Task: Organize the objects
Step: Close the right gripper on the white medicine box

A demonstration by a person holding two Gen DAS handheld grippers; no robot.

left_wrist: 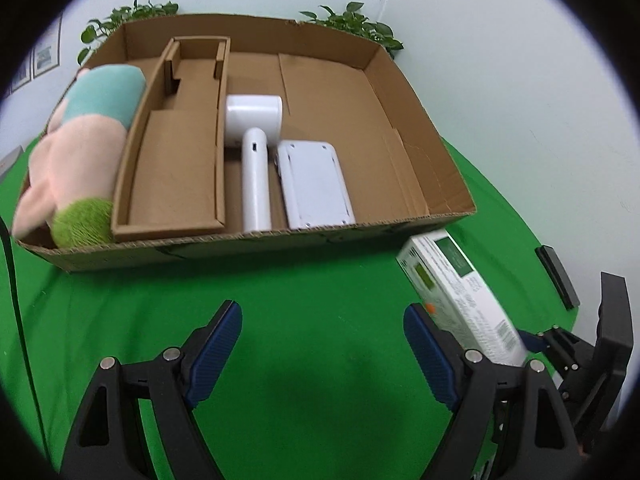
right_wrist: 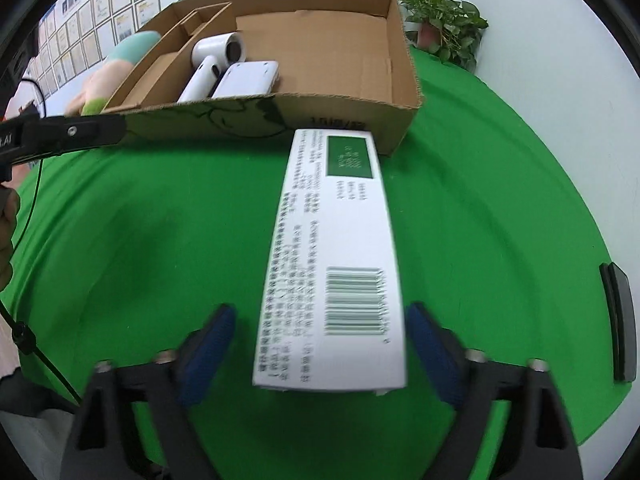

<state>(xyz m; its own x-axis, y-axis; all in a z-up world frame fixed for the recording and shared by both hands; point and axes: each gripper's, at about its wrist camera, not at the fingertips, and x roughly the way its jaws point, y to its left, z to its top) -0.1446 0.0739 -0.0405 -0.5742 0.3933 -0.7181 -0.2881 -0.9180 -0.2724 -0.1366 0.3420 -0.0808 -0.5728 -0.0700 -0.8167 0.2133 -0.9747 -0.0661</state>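
A long white carton with a green label and a barcode (right_wrist: pixel 332 264) lies lengthwise on the green cloth, its far end close to the front wall of the cardboard tray (right_wrist: pixel 352 120). My right gripper (right_wrist: pixel 320 340) is open and straddles the carton's near end. The right pad sits at the carton's edge, and a gap shows at the left pad. In the left wrist view the carton (left_wrist: pixel 460 292) lies to the right of my left gripper (left_wrist: pixel 322 340), which is open over bare cloth with nothing between its fingers. The cardboard tray (left_wrist: pixel 400 108) stands just beyond it.
In the tray lie a white hair dryer (left_wrist: pixel 254 136), a flat white device (left_wrist: pixel 314 184), a cardboard insert (left_wrist: pixel 180 160) and a pink, teal and green plush toy (left_wrist: pixel 80 152). Potted plants (right_wrist: pixel 444 20) stand behind. A black block (right_wrist: pixel 620 324) sits at the cloth's right edge. A black cable (left_wrist: pixel 12 280) runs on the left.
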